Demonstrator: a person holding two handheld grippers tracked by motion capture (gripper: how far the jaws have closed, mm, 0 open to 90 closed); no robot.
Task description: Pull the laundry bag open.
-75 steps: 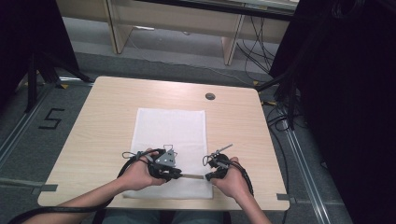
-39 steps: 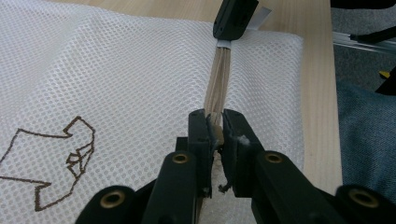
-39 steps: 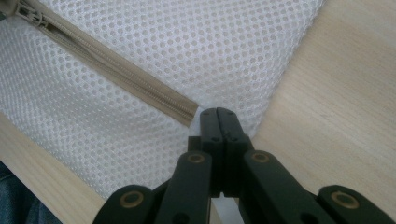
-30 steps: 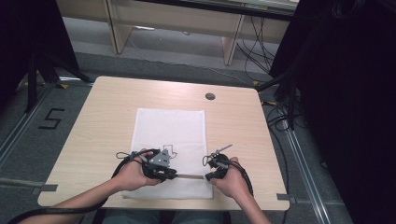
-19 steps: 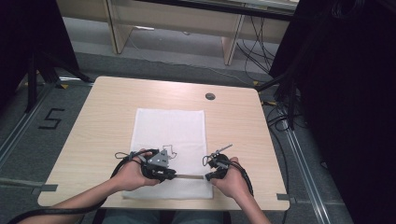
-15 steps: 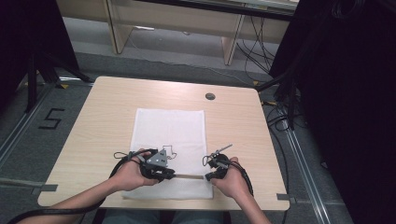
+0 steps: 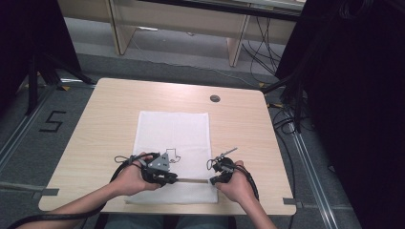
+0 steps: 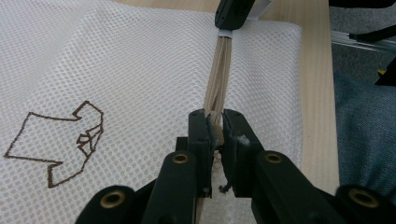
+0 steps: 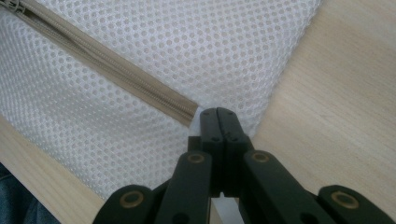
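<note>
Mesh bag (image 7: pixel 173 143), white and rectangular, lies flat on the light wooden surface (image 7: pixel 105 119), its long sides running away from the person and its near edge close to the surface's near edge. Its fabric is an open honeycomb weave, and a brown outline drawing (image 8: pixel 60 140) is printed on it toward the near half. A beige zipper (image 7: pixel 192 180) runs across the bag near its near edge, between the two hands. The left hand-held gripper (image 7: pixel 168 179) sits over the bag's near left part; in the left gripper view its jaws are closed on the zipper (image 8: pixel 218 88) at the pull end, the tape stretching straight away toward the other gripper. The right hand-held gripper (image 7: pixel 213 180) sits at the bag's near right corner; in the right gripper view (image 9: pixel 218 116) its jaws are pressed together on the mesh just where the zipper (image 9: pixel 107 63) ends, beside the bag's edge and the bare wood. Both hands rest low on the surface, the left hand (image 7: pixel 130 177) on the bag's left margin, the right hand (image 7: pixel 239 183) just off its right edge. A small dark round grommet (image 7: pixel 215 98) is set in the surface beyond the bag's far right corner, apart from it.
</note>
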